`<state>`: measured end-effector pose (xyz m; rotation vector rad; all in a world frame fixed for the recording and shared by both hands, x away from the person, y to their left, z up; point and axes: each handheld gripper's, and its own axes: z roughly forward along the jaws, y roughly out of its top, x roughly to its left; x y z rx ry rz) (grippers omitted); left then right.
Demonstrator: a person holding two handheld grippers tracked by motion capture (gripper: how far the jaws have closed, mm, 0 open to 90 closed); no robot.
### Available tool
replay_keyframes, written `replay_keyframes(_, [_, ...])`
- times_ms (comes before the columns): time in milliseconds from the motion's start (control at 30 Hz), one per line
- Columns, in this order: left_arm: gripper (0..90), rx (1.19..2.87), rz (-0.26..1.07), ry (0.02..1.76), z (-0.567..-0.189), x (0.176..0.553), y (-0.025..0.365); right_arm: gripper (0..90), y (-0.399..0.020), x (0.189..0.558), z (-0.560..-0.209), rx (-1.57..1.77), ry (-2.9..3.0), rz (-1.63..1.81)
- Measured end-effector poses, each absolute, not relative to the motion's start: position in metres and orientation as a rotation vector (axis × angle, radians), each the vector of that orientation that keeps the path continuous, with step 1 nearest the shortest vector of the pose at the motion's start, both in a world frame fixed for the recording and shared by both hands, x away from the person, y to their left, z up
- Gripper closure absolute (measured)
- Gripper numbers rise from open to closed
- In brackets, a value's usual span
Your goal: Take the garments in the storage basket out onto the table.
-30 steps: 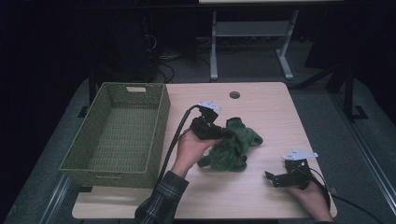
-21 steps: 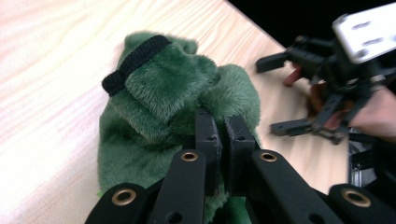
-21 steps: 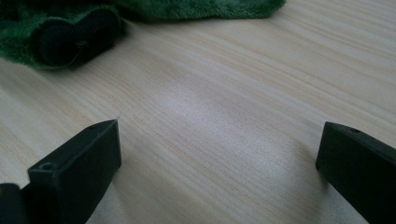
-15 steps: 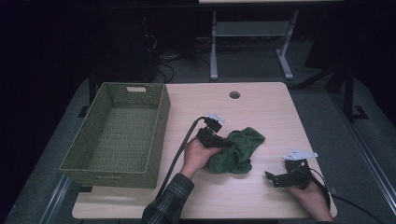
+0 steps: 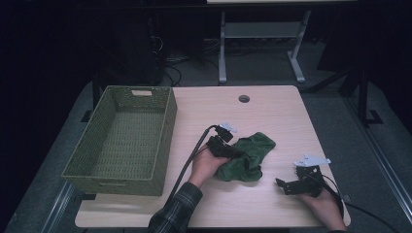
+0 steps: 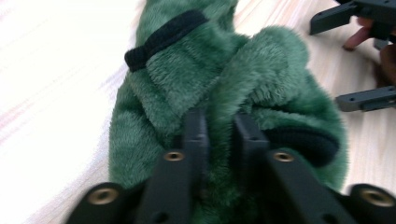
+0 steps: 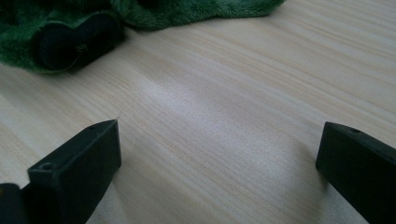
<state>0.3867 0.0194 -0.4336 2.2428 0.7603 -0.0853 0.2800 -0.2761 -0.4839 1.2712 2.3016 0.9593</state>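
A green fleece cloth (image 5: pixel 251 154) with black trim lies crumpled on the wooden table (image 5: pixel 272 116) near its middle. My left gripper (image 5: pixel 237 153) lies low on the cloth's left side. In the left gripper view its jaws (image 6: pixel 219 122) stand close together with a fold of the fleece (image 6: pixel 261 70) filling the gap and touching both pads. These jaws have just been opening. My right gripper (image 5: pixel 284 186) rests on the table at the front right, open, with bare wood between its jaws (image 7: pixel 219 154). The cloth's edge (image 7: pixel 187 11) lies beyond them.
A green woven basket (image 5: pixel 165 131) stands on the table's left side with nothing in it. A round cable hole (image 5: pixel 244 98) sits near the table's far edge. A desk frame (image 5: pixel 262 34) stands on the floor behind the table.
My left hand has come down and slightly toward the person with the cloth. The cloth has gone from bunched up to lying flatter on the table. The right gripper has stayed put.
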Motion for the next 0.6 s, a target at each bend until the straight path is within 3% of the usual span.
replay_keyframes(100, [57.8, 2.250, -0.040, 0.734, -0.421, 0.378, 0.020, 0.0, -0.276, 0.280, -0.484, 1.271, 2.302, 0.959])
replay_keyframes(200, [53.6, 2.260, -0.009, 0.696, -0.408, 0.367, 0.020, 0.0, -0.276, 0.280, -0.484, 1.275, 2.301, 0.959])
replay_keyframes(400, [56.2, 2.251, -0.008, 0.647, -0.393, 0.346, 0.019, 0.0, -0.276, 0.280, -0.484, 1.274, 2.301, 0.959])
replay_keyframes(600, [57.9, 2.291, -0.006, 0.636, -0.403, 0.336, 0.014, 0.0, -0.276, 0.280, -0.484, 1.275, 2.301, 0.959])
